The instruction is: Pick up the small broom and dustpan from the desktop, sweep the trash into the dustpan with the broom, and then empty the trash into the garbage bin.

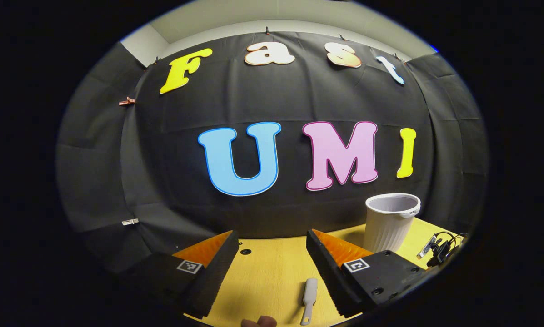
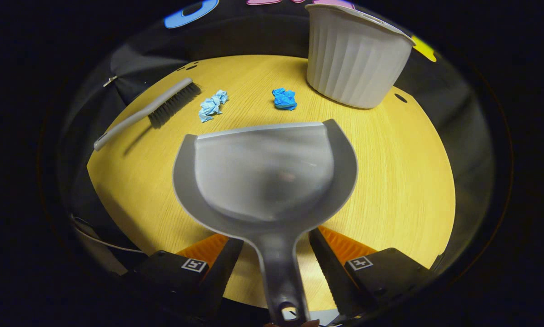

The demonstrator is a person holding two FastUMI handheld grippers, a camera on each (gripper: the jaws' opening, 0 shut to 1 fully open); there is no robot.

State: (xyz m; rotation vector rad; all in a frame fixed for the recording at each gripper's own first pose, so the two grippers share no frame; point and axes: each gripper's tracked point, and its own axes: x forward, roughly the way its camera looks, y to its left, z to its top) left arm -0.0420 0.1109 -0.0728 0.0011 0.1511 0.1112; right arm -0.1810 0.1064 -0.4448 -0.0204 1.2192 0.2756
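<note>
Dustpan handle lay between the right gripper's spread, non-gripping fingers; beyond the dustpan's lip lay trash; left gripper gaped empty.

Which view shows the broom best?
Right gripper view: the whole broom lies on the desktop, bristles and handle visible, left of the paper scraps. Left gripper view catches just its handle end between that gripper's fingers.
</note>
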